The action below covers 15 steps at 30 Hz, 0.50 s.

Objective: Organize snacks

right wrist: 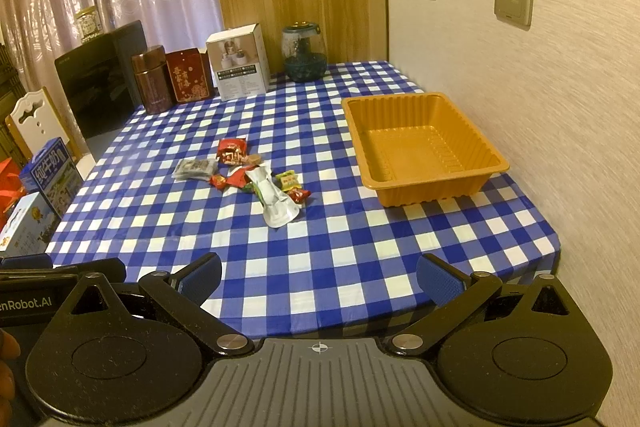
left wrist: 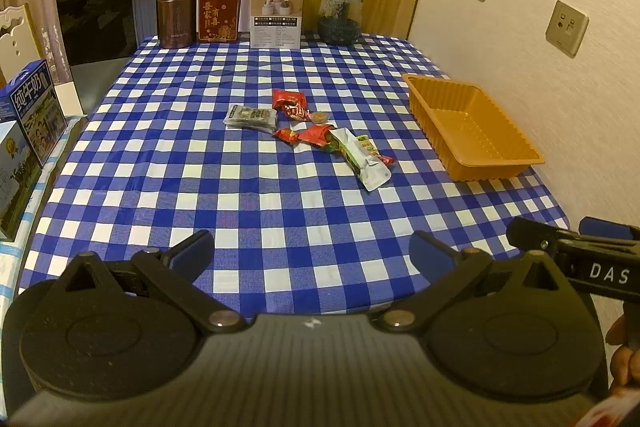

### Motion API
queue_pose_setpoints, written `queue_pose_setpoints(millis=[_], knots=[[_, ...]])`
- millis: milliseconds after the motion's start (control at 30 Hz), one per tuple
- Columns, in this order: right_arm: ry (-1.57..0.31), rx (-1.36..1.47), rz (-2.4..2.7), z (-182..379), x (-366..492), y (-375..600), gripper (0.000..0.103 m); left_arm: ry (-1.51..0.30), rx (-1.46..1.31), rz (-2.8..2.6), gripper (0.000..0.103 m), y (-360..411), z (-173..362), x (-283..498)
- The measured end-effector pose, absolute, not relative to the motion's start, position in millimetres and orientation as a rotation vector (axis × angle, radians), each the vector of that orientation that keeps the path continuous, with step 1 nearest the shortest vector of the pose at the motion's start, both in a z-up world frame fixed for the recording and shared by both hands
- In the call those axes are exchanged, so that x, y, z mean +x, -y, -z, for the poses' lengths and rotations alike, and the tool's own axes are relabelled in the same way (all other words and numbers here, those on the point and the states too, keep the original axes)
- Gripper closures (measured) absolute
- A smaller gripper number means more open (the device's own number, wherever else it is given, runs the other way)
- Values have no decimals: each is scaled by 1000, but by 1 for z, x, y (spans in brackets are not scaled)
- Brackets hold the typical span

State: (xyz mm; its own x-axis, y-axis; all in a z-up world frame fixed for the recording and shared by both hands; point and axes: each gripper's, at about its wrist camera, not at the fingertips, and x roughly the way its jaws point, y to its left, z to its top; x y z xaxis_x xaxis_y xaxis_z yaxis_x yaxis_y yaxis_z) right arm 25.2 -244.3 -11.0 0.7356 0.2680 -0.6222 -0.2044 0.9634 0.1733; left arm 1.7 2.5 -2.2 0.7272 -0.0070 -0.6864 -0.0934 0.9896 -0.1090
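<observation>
Several snack packets lie in a loose pile mid-table: a dark packet (left wrist: pixel 250 117) (right wrist: pixel 195 169), red packets (left wrist: pixel 289 103) (right wrist: pixel 231 151), a long white and green pouch (left wrist: pixel 360 157) (right wrist: pixel 276 201) and a small round candy (left wrist: pixel 319 117). An empty orange plastic tray (left wrist: pixel 516 151) (right wrist: pixel 472 151) stands to their right by the wall. My left gripper (left wrist: pixel 312 255) is open and empty above the table's near edge. My right gripper (right wrist: pixel 318 277) is open and empty, also at the near edge, far from the snacks.
A blue and white checked cloth (left wrist: pixel 280 211) covers the table. At the back stand a brown canister (left wrist: pixel 176 11), a red box (left wrist: pixel 219 13), a white box (left wrist: pixel 276 13) and a glass jar (left wrist: pixel 340 15). Milk cartons (left wrist: pixel 36 111) sit at the left. A wall (right wrist: pixel 540 75) borders the right.
</observation>
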Motion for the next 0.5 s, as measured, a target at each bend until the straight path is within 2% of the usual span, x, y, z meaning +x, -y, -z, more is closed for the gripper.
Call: queue_pose_setpoints(millis=[500], knots=[[-677, 137, -249, 12, 33, 249, 0, -755, -162, -31, 0, -10, -2, 14]])
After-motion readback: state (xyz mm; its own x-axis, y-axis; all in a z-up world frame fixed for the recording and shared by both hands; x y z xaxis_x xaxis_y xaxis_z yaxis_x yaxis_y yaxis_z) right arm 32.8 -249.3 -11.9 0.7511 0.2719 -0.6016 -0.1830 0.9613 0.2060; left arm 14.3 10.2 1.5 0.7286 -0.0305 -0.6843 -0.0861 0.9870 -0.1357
